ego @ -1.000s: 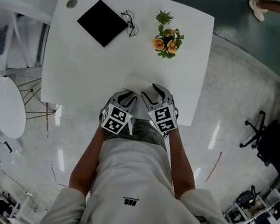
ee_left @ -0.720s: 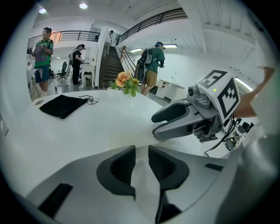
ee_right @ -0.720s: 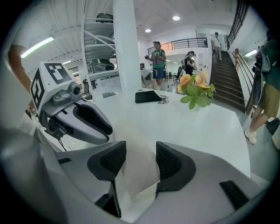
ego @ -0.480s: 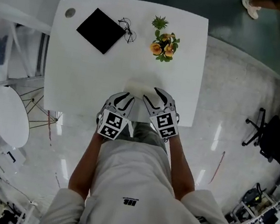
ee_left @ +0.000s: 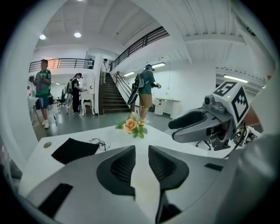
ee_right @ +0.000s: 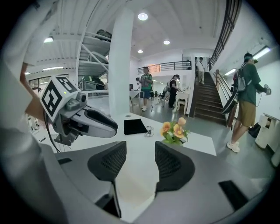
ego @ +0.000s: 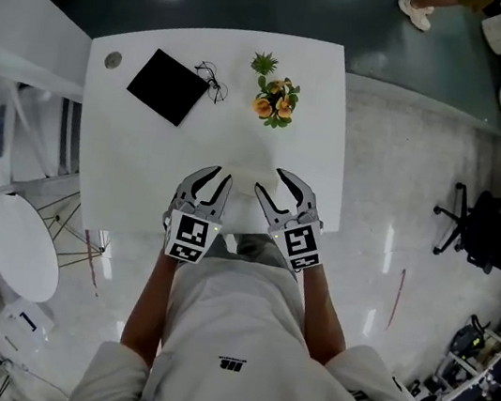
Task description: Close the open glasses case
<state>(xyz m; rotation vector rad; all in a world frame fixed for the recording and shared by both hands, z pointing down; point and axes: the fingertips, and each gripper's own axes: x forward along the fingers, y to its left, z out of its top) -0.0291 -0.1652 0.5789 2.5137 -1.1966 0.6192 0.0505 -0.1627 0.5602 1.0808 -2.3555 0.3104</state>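
At the near edge of the desk [ego: 134, 156], the fingers [ee_left: 120, 168] of the left gripper [ego: 213, 179] stand a little apart and hold nothing; the fingers [ee_right: 173, 168] of the right gripper [ego: 269, 180] gape slightly wider, likewise empty. Just ahead of both, between them, lies a pale cream shape that I take for the open glasses case [ego: 253, 165], faint against the white top; its long side seems to run across the person's front. Neither gripper looks clearly nearer, so either could reach it. Well beyond the case sit flowers [ego: 272, 101], spectacles [ego: 209, 81] and a flat black square [ego: 167, 87]
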